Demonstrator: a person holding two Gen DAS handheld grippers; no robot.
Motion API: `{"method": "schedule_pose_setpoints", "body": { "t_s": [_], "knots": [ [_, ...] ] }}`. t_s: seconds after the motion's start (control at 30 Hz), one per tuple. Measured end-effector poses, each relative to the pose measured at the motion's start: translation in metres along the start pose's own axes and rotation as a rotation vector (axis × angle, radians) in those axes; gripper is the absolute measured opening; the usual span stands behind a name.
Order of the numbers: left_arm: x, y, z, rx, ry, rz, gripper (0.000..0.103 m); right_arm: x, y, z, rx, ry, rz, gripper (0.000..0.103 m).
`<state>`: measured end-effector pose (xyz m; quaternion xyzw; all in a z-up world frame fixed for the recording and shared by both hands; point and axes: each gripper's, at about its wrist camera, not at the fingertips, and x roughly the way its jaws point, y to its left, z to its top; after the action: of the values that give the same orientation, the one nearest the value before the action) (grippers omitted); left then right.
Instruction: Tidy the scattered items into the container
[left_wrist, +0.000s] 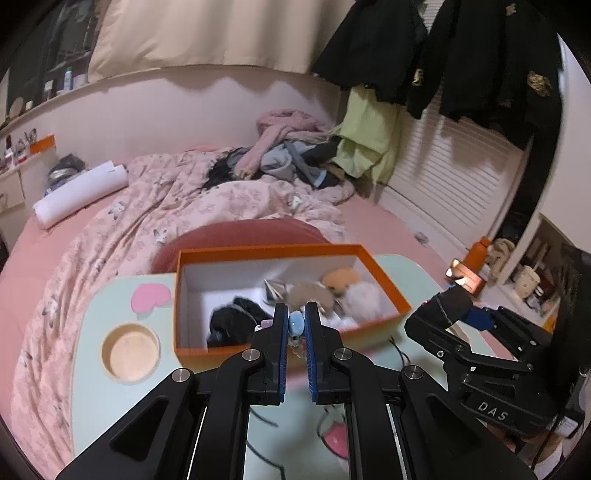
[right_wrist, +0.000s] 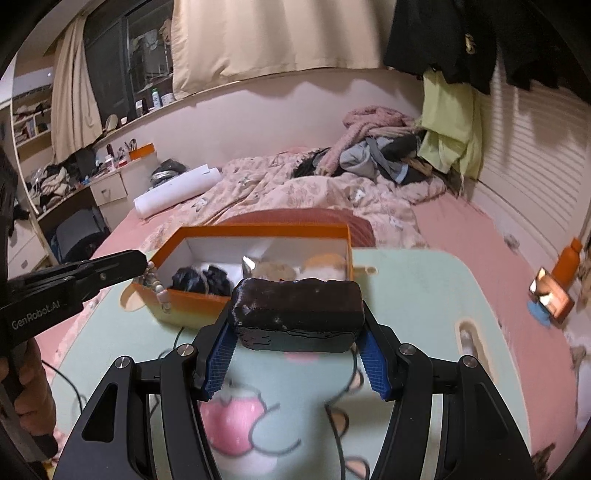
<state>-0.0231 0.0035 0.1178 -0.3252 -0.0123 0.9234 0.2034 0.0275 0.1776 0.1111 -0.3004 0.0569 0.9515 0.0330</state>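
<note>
The left gripper (left_wrist: 296, 325) was clenched on a small beaded trinket (left_wrist: 296, 323) with a pale blue bead; its lower part was blurred and partly hidden between the blue pads, though the right wrist view showed beads dangling at the orange box's near left corner. The right gripper (right_wrist: 295, 317) grasped a black block (right_wrist: 295, 314) across its width, near the box's front wall, hiding part of the interior. The orange box (left_wrist: 288, 252) sat on the mint lap table (left_wrist: 88, 314). Inside lay black fabric (left_wrist: 236, 321) on the left, a silvery piece (left_wrist: 275, 290) in the middle and tan and white fluffy items (left_wrist: 354, 295) on the right, all soft with blur.
</note>
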Motion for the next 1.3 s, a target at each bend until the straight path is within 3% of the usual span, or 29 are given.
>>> {"method": "schedule_pose_setpoints", "body": {
  "t_s": [0.17, 0.23, 0.27, 0.37, 0.5, 0.63, 0.73, 0.9, 1.07, 1.2, 1.3],
  "knots": [
    [0.030, 0.010, 0.024, -0.015, 0.026, 0.045, 0.009, 0.035, 0.011, 0.032, -0.055, 0.007, -0.011, 0.061],
    [0.045, 0.017, 0.027, -0.034, 0.050, 0.068, 0.009, 0.054, 0.011, 0.040, -0.058, 0.035, 0.025, 0.061],
    [0.053, 0.023, 0.027, -0.054, 0.060, 0.084, 0.014, 0.067, 0.010, 0.044, -0.046, 0.069, 0.063, 0.061],
    [0.061, 0.036, 0.021, -0.103, 0.038, 0.106, 0.045, 0.097, 0.001, 0.048, 0.032, 0.159, 0.089, 0.066],
    [0.048, 0.040, 0.011, -0.104, -0.012, 0.124, 0.074, 0.096, -0.013, 0.044, 0.112, 0.143, 0.091, 0.071],
    [0.034, 0.041, 0.002, -0.114, -0.023, 0.164, 0.078, 0.072, -0.016, 0.036, 0.133, 0.098, 0.089, 0.076],
    [0.023, 0.036, -0.013, -0.110, -0.001, 0.183, 0.088, 0.056, -0.014, 0.027, 0.129, 0.099, 0.097, 0.076],
    [0.014, 0.013, -0.058, -0.041, 0.071, 0.210, 0.095, 0.037, -0.005, -0.009, 0.086, 0.153, 0.039, 0.076],
    [0.021, 0.009, -0.098, -0.081, 0.134, 0.274, 0.095, 0.029, -0.005, -0.042, 0.081, 0.202, -0.017, 0.076],
    [0.031, 0.007, -0.114, -0.088, 0.193, 0.296, 0.096, 0.026, -0.007, -0.059, 0.074, 0.233, -0.022, 0.076],
    [0.040, 0.008, -0.122, -0.070, 0.226, 0.335, 0.103, 0.029, -0.003, -0.072, 0.057, 0.261, -0.047, 0.076]
  ]
}}
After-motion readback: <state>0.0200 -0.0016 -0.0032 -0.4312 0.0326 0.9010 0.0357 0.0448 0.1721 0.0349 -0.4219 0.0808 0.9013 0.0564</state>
